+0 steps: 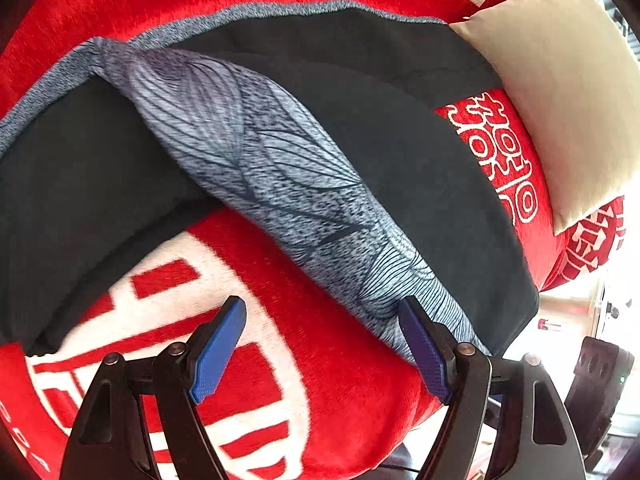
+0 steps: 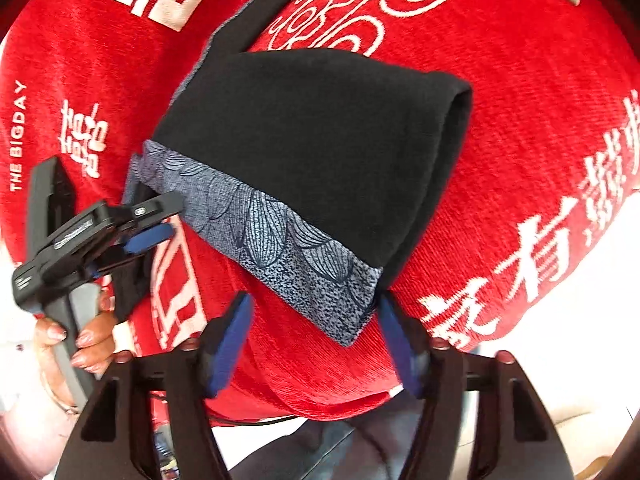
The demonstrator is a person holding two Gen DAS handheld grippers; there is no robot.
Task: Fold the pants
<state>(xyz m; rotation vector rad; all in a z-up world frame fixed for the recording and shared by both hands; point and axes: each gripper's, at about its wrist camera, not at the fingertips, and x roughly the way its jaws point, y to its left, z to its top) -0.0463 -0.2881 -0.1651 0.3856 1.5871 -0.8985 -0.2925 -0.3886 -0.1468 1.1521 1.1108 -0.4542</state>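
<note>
Both grippers gape empty over the pants [image 2: 312, 152] (far legs cut off).

Surface covering: a red plush blanket [image 1: 340, 360] with white printed characters lay spread below and ahead of both grippers.
Lettering: "THE BIGDAY" [image 2: 18, 136] was printed in white, far left of the right gripper's view.
Cushion: a beige pillow [image 1: 560, 92] rested on the blanket, ahead and to the right of the left gripper.
Dark device: a black object [image 1: 600, 384] stood off the blanket's edge, right of the left gripper; type could not be determined.
</note>
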